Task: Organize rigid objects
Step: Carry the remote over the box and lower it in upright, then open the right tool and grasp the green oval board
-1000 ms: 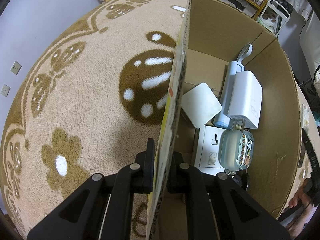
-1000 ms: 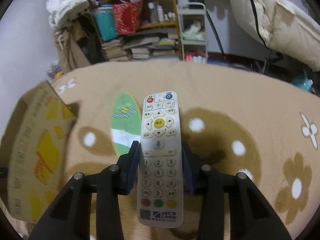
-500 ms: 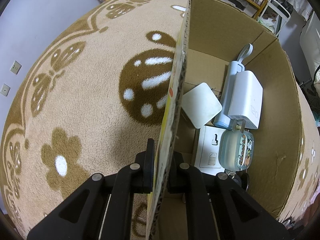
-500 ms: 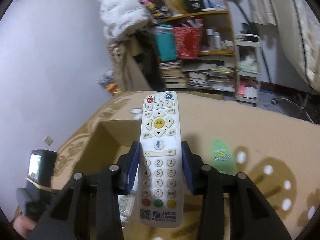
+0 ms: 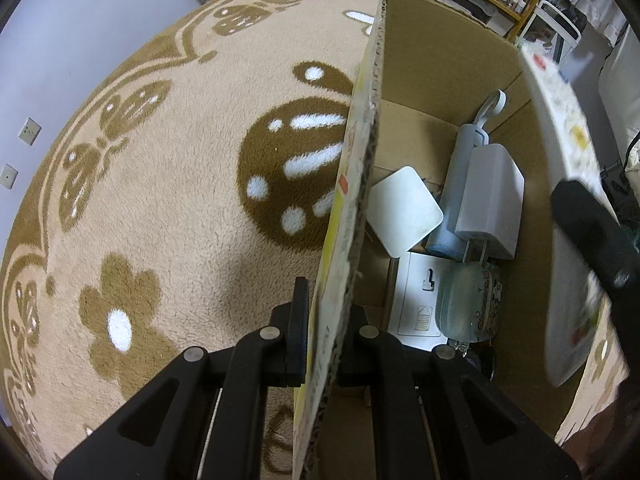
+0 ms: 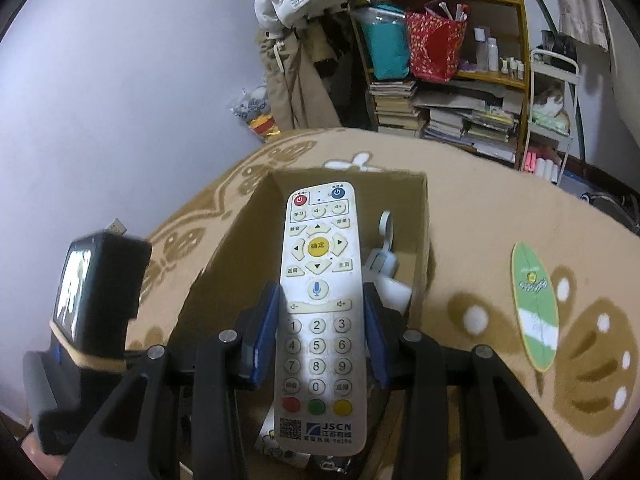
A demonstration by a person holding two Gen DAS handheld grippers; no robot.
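The remote control (image 6: 318,304) is clamped by its long edges between the right tongs (image 6: 320,320) and now hangs above the open cardboard box (image 6: 416,240), its button face up and its top end over the box's far half. A second ago it was over the bare rug with the box off at the left edge of that view, so the carry has brought it across; in the left wrist view the remote's pale body has come in blurred along the box's right wall, where nothing stood before. My reading is that only lowering and release remain for this piece. The left tongs (image 5: 322,320) have not shifted: they are shut on the box's near wall, one finger outside and one inside, steadying it. Inside the box I count five clear things: one white square pad (image 5: 404,210), one pale blue bottle (image 5: 460,184), one white charger (image 5: 494,204), one white flat card (image 5: 416,300) and one clear decorated case (image 5: 470,304). Outside the box, to its right on the rug (image 6: 480,208), lies one green oval card (image 6: 534,304).
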